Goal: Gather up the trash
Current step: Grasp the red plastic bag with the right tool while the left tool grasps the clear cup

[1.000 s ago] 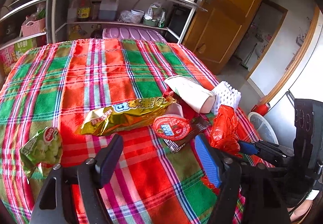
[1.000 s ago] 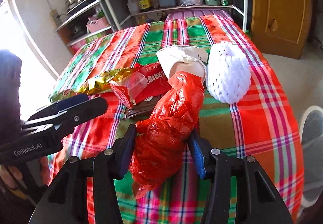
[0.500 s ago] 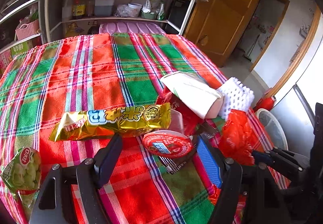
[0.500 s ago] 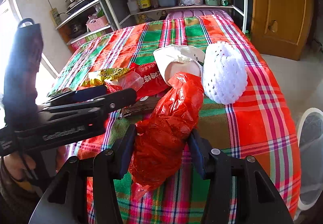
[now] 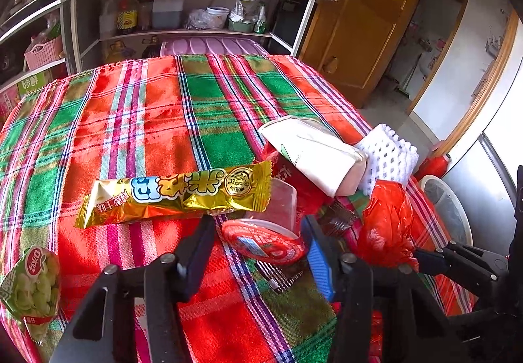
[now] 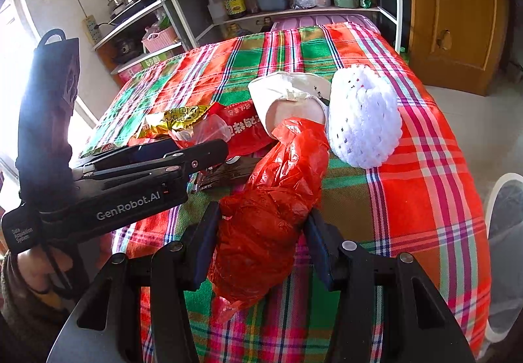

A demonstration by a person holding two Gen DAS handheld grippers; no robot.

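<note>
Trash lies on a plaid tablecloth [image 5: 163, 121]. My right gripper [image 6: 261, 229] is shut on a crumpled red plastic bag [image 6: 278, 199], which also shows in the left wrist view [image 5: 385, 225]. My left gripper [image 5: 258, 248] is open, its fingers on either side of a clear plastic cup with a red lid [image 5: 264, 240]. A gold snack wrapper [image 5: 176, 193] lies just beyond it. A white paper cup [image 5: 313, 153], a white foam fruit net [image 6: 362, 121], a red wrapper [image 6: 245, 130] and a dark wrapper [image 5: 284, 274] lie close by. A green snack bag [image 5: 31, 287] sits at the near left.
A white mesh waste bin [image 5: 447, 209] stands on the floor right of the table, also in the right wrist view [image 6: 506, 232]. Metal shelves [image 5: 196, 3] with bottles and pans stand behind the table. A wooden door [image 5: 359, 19] is at the back right.
My left gripper has moved forward and right, so the red-lidded cup now sits between its open fingers. My right gripper still holds the red bag in about the same place.
</note>
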